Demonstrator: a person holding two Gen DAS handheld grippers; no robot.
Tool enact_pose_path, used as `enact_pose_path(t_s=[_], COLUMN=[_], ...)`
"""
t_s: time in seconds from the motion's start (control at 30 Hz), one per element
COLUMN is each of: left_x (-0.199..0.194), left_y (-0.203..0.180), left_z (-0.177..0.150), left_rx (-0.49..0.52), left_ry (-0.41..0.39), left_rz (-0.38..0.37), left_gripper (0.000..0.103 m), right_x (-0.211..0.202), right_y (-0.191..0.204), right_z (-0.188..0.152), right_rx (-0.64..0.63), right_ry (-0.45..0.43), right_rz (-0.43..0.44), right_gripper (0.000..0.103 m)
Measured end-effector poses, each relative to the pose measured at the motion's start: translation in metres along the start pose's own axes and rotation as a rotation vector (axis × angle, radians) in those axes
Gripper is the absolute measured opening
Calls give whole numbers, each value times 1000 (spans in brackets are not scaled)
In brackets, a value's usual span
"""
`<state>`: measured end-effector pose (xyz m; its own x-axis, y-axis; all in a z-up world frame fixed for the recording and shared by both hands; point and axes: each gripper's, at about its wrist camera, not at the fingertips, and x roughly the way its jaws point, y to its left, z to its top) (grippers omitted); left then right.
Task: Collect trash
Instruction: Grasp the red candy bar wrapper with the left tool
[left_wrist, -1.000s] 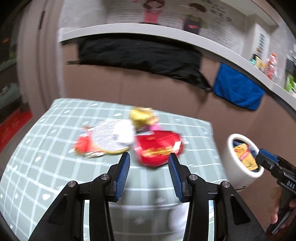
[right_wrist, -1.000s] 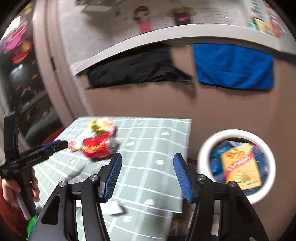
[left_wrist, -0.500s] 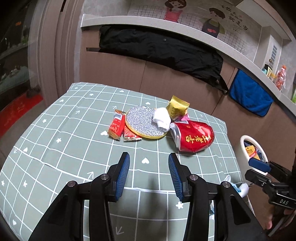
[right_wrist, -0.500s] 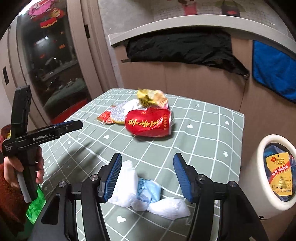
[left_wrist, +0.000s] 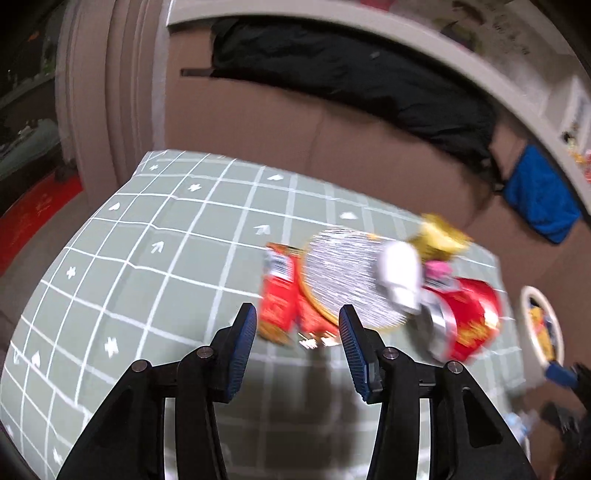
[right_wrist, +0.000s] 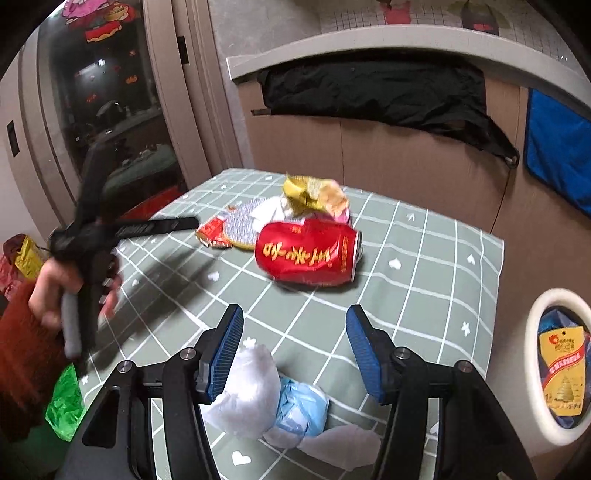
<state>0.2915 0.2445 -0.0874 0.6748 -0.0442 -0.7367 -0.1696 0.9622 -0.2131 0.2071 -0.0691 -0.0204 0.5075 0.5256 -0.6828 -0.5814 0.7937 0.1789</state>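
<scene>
Trash lies scattered on the bench (right_wrist: 436, 258), a low surface under a grey-green cloth printed with a white grid, and the white round bin (right_wrist: 535, 369) waiting for it stands just off the bench's right edge, already holding a yellow packet on blue plastic. Largest of the litter is the dented red drink can with gold lettering (right_wrist: 308, 254), lying on its side near the middle, so it could roll if nudged. Just beyond it, to the left, sits a round glittery silver disc with a gold rim (left_wrist: 343, 280), a white crumpled tissue (left_wrist: 400, 277) resting on its right part. A crumpled gold foil wrapper (right_wrist: 314, 194) lies at the far side of the can. At the near edge lies a bundle of white and pale blue plastic film (right_wrist: 269, 402). Smallest are the flat red snack sachets (left_wrist: 280, 302), tucked against the disc's left rim.

The left hand-held gripper (left_wrist: 297, 328) points at those sachets, its jaws opening with nothing gripped, likely readying a pinch. The right hand-held gripper (right_wrist: 295, 347) hangs spread and empty above the plastic film, apparently its nearest pick.
</scene>
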Motion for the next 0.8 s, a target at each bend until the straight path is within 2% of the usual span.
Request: enact_pose_path(t_s=[0.17,0.23,0.27,0.33,0.4,0.47,0.6,0.8], left_x=[36,40,40,40,32,18,-16,-58], left_y=[11,12,11,10,6,2,1,18], left_z=[7,7,7,5,1,-3,-17,-45], left_rx=[-74,-94,-87,-79,-49,-20,18,24], left_ry=[86,88,86,96,79,54,2,-9], left_rz=[-2,3,7,-4,1,20,51,25], left_gripper=[46,39,23,19,11,8,7,7], right_x=[3,3,2,-1,-4,-7,-2,21], right_y=[-9,-14,-16,-18,-16,-12,-7,-5], right_z=[-9,-10,-11,-12,-12,-12,-1,45], right_rx=[20,31,35,33,17,-9,-46,-31], right_ry=[21,25,25,22,17,14,32,31], right_rz=[-11,-12,-6,6,13,9,10,52], right_gripper=[55,55,55,55,55,55,55,55])
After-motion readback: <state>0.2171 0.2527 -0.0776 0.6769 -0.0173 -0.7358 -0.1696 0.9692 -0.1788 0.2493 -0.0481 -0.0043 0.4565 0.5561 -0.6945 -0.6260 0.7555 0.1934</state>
